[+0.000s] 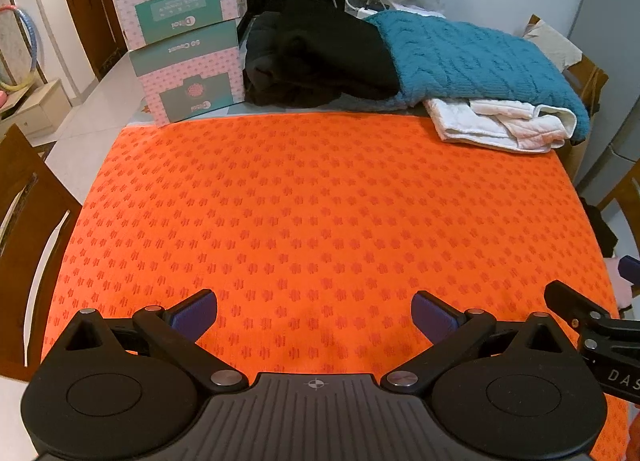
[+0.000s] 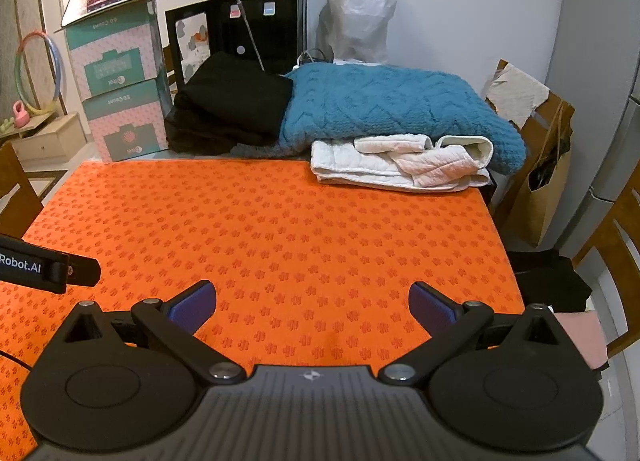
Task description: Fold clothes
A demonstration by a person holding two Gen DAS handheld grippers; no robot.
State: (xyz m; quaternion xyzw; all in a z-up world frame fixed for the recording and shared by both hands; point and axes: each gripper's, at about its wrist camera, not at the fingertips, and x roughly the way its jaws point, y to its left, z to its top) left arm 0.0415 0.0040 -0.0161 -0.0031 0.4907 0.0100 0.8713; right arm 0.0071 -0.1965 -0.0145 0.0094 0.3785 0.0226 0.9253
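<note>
Left claw [image 1: 314,311] spread wide, empty, hovering over near edge of orange mat [image 1: 312,213] on table. Right claw [image 2: 312,303] likewise released, nothing between pads, above same mat. Clothes at far edge: folded white garment [image 2: 400,165] on mat's far right corner, touching teal knit sweater [image 2: 384,109] behind; black garment pile [image 2: 228,109] left of sweater, beside stacked boxes [image 2: 120,89].

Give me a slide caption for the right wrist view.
Open right gripper over orange mat; folded white garment beyond.
</note>
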